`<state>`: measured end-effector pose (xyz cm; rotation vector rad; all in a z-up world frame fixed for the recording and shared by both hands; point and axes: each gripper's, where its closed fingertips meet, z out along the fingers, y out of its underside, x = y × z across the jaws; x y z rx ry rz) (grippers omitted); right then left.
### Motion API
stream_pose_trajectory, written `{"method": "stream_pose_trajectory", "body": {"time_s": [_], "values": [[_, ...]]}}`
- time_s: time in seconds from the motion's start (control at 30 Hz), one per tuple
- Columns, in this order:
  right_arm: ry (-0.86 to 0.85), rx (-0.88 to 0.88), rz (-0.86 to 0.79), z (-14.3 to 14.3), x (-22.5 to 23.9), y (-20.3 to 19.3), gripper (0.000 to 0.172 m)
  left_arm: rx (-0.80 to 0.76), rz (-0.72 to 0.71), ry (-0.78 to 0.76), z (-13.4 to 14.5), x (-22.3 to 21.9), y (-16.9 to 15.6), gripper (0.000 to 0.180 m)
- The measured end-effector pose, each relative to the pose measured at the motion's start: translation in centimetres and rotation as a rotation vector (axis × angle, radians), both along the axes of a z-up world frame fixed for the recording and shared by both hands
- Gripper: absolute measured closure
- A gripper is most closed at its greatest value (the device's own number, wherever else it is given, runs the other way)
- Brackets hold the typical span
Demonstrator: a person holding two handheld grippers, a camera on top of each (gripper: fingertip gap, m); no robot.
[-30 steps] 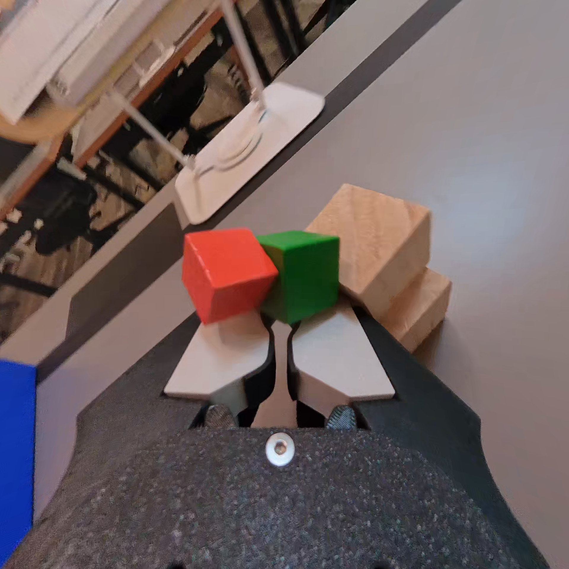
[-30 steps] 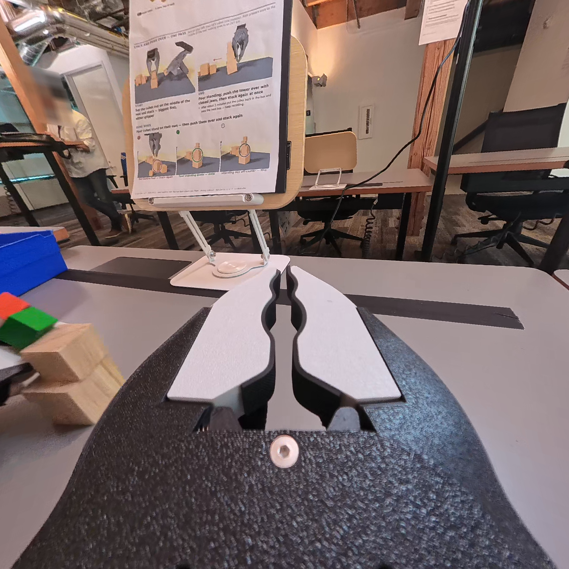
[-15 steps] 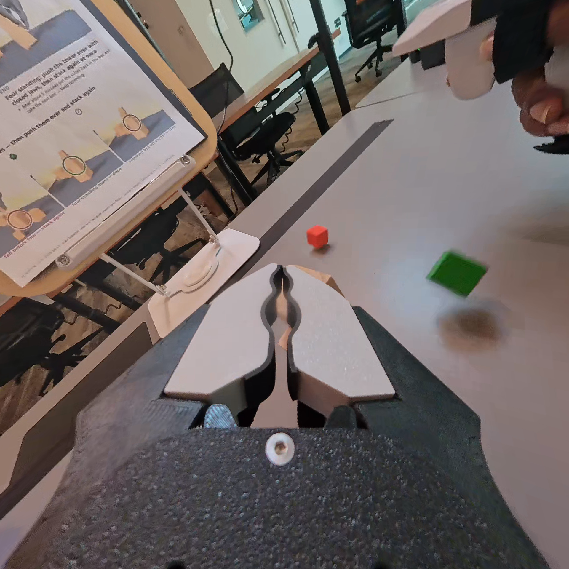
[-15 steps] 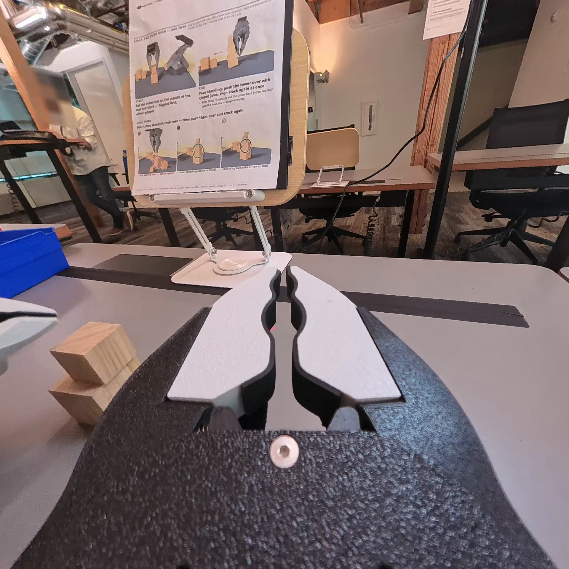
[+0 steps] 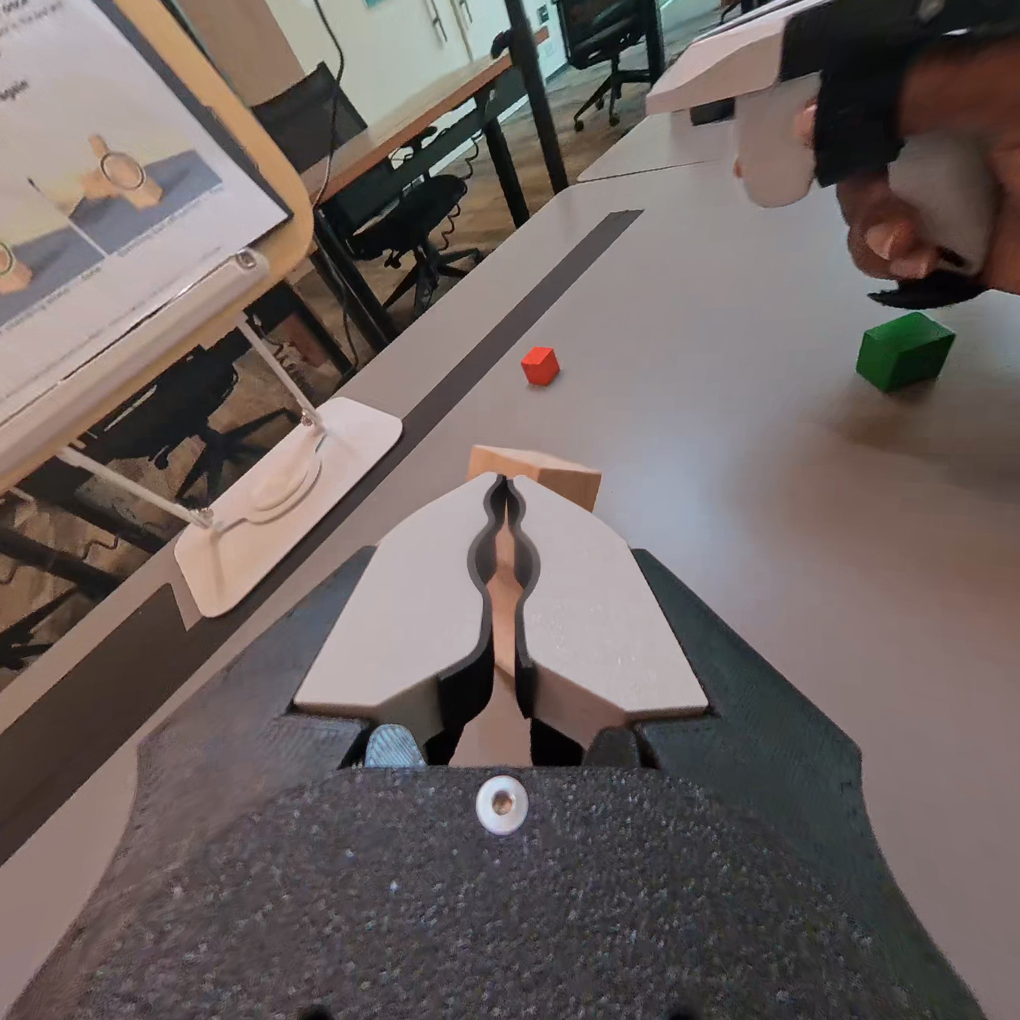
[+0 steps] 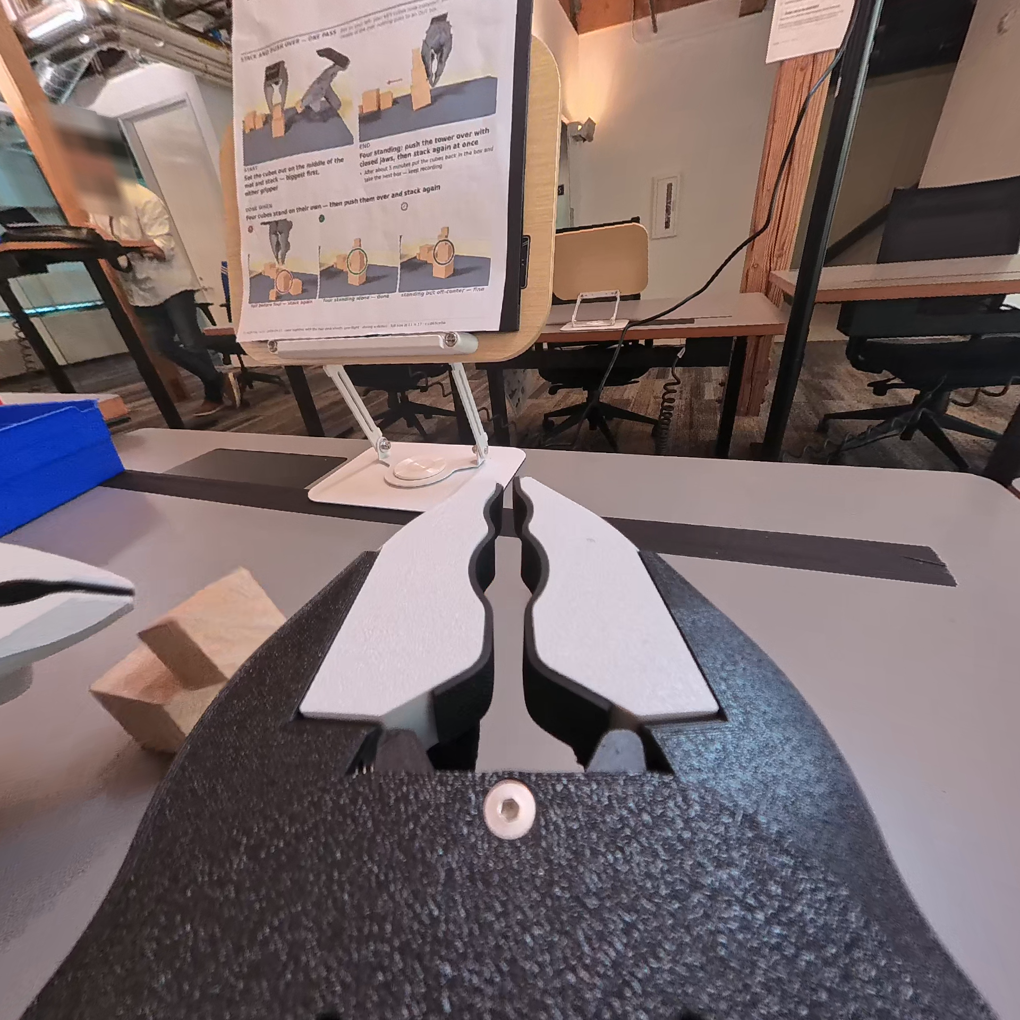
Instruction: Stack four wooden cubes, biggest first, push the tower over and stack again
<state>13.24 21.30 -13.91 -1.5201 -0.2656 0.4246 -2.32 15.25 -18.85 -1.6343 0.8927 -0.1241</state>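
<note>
Two grippers, left gripper (image 5: 505, 485) and right gripper (image 6: 508, 488), are sitting closed on nothing; you're hovering left just over the wooden blocks (image 5: 557, 474), so keep it steady.

Beyond the grey table (image 6: 828, 635), wooden desks (image 6: 690, 325), black office chairs (image 6: 938, 353), patterned carpet (image 6: 773, 419), pale walls (image 6: 690, 110).

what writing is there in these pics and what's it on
I won't copy out any wording; this is where the writing stands.
Printed sheet on the wooden stand: headings and captions around pictures of stacked blocks; readable in the right wrist view, blurred in the left.
Paper notice on the post, top right: too small to read.
Framed sign on the far wall: too small to read.
Red block, green block, wooden blocks: no writing.
</note>
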Motion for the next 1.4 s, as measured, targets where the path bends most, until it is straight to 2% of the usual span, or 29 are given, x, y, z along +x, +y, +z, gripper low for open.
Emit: {"method": "stream_pose_trajectory", "body": {"time_s": [0.1,0.33,0.7,0.83,0.93,1.07,1.2,1.3,1.4], "values": [[0.010,0.004,-0.003,0.2,0.2,0.0,0.169,0.016,-0.012,-0.002,0.0,-0.1,-0.3,0.180],[0.007,0.005,0.006,0.2,0.0,-0.1,0.169,0.023,0.078,-0.116,1.3,-3.0,0.5,0.180],[-0.020,0.006,0.028,-0.3,-0.6,-0.2,0.169,0.052,0.324,-0.503,2.9,-16.0,2.9,0.180],[-0.039,0.013,0.043,-0.4,-1.0,-0.3,0.169,0.089,0.409,-0.578,3.5,-19.7,3.2,0.180],[-0.048,0.012,0.066,-0.6,-1.4,-0.4,0.168,0.095,0.441,-0.585,3.3,-20.8,3.3,0.180],[-0.072,-0.010,0.160,-1.3,-3.1,-0.7,0.158,0.108,0.429,-0.555,3.3,-20.7,3.3,0.179],[-0.163,-0.038,0.280,-2.7,-5.6,-1.6,0.142,0.061,0.315,-0.566,3.1,-19.2,3.0,0.175],[-0.219,-0.060,0.423,-3.6,-8.3,-3.0,0.131,0.056,0.279,-0.582,3.3,-19.0,2.8,0.174],[-0.268,-0.097,0.582,-4.1,-10.8,-4.5,0.118,0.080,0.310,-0.570,3.5,-19.6,2.8,0.177]]}}
